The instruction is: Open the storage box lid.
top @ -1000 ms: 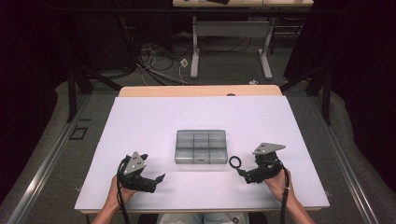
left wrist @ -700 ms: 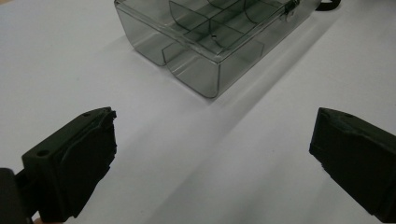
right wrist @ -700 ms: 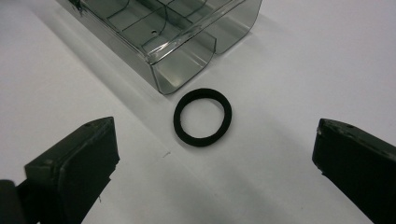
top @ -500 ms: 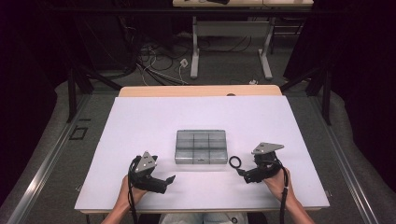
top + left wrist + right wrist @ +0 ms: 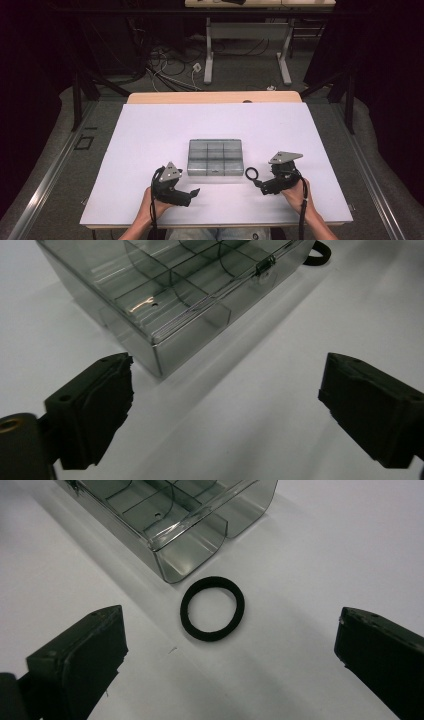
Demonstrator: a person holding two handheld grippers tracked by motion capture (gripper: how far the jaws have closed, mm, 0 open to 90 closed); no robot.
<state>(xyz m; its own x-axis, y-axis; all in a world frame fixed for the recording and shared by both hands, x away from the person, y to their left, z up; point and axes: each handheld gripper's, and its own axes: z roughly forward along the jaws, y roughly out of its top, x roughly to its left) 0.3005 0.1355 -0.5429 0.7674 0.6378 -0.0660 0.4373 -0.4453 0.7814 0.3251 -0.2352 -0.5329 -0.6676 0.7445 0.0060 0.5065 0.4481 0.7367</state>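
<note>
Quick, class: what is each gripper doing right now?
Left gripper: open, holding nothing, jaws just closing slightly, near the box.
Right gripper: open, empty, facing the ring.

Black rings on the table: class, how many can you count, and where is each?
1. The ring lies flat on the table, just off the box's near right corner, in front of the right gripper. None seen inside the box.

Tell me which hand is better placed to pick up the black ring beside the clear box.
Right. The right tool stands open with the black ring straight ahead between its jaws. The left tool faces the clear box's other near corner.
</note>
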